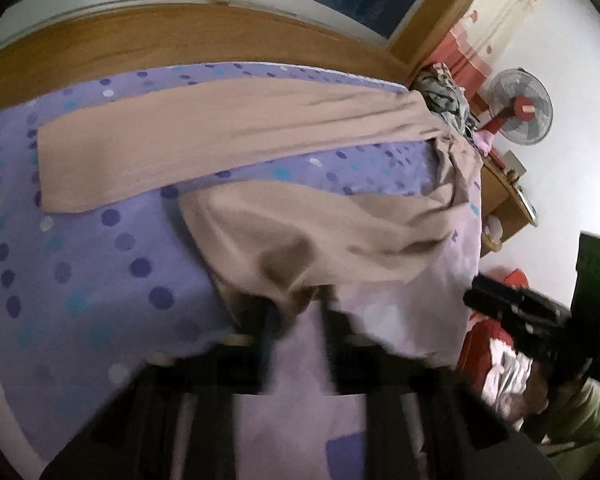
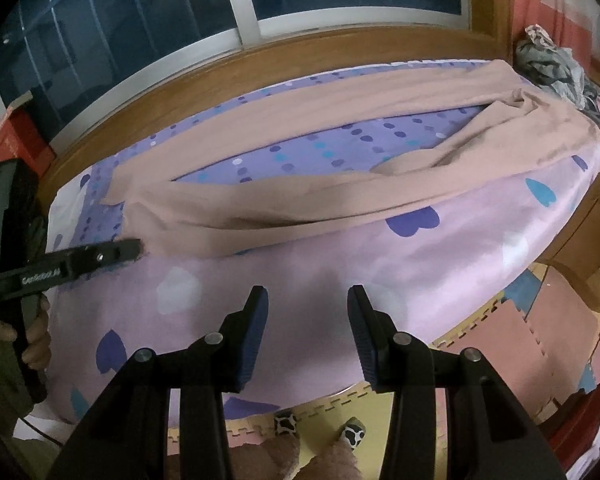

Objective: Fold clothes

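Note:
Beige trousers (image 1: 220, 136) (image 2: 300, 200) lie spread across a bed sheet (image 1: 80, 260) (image 2: 380, 280) printed with dots and hearts, the two legs splayed apart and joined at the waist on the right. My left gripper (image 1: 298, 304) (image 2: 136, 248) is shut on the end of the nearer leg, and the cloth bunches up between its fingers. My right gripper (image 2: 306, 300) hangs open over the pink front part of the sheet with nothing between its fingers; the left wrist view shows it from the side (image 1: 520, 312), off the bed's right edge.
A crumpled grey clothes pile (image 1: 444, 96) (image 2: 548, 64) sits at the bed's far right corner. A wooden bed frame (image 1: 180, 36) and a window run behind. A fan (image 1: 520, 108) and a wooden desk (image 1: 504, 196) stand to the right. Foam floor mats (image 2: 540, 320) lie below.

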Tool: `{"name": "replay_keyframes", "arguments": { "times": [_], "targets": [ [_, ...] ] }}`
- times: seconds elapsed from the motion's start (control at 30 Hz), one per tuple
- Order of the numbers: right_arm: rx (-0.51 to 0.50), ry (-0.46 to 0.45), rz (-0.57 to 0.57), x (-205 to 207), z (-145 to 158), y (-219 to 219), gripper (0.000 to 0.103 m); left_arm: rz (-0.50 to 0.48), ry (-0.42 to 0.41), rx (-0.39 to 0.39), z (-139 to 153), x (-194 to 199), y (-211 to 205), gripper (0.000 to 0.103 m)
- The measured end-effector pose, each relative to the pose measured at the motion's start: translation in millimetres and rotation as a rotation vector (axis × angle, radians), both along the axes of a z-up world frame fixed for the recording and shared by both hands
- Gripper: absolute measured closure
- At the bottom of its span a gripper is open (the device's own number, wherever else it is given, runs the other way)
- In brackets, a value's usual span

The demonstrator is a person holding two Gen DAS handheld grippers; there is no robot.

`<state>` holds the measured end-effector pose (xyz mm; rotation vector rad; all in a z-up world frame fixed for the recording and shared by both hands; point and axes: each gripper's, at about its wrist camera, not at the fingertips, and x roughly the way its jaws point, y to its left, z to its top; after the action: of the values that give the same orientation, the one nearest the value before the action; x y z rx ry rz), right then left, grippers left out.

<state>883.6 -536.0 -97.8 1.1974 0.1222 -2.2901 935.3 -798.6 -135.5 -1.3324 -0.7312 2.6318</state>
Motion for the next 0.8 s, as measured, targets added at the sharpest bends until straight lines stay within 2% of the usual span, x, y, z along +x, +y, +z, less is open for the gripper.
{"name": "replay_keyframes", "arguments": {
  "times": [0.1,0.2,0.3,0.4,0.5,0.6,0.8],
  "targets": [
    [0.002,0.012,0.011,0,2,5,0.062,0.068,0.082,0.093,34,20,-10,0.100],
    [0.003,0.035,0.026,1,9,11,0.062,0.172,0.151,0.082,82,62,-21,0.101],
    [-0.001,0.062,0.043,2,17,19,0.062,0.245,0.158,0.078,105,105,-20,0.101],
    [-0.012,0.059,0.059,-1,16,25,0.062,0.279,0.097,0.001,104,128,-7,0.101],
    [-0.013,0.032,0.075,-9,8,28,0.062,0.313,0.041,0.039,85,133,-2,0.101],
    [-0.021,0.010,0.080,-15,2,31,0.062,0.350,-0.009,0.033,67,133,4,0.101],
    [-0.033,-0.018,0.070,-26,-6,47,0.061,0.409,-0.052,0.038,43,127,0,0.101]
  ]
}}
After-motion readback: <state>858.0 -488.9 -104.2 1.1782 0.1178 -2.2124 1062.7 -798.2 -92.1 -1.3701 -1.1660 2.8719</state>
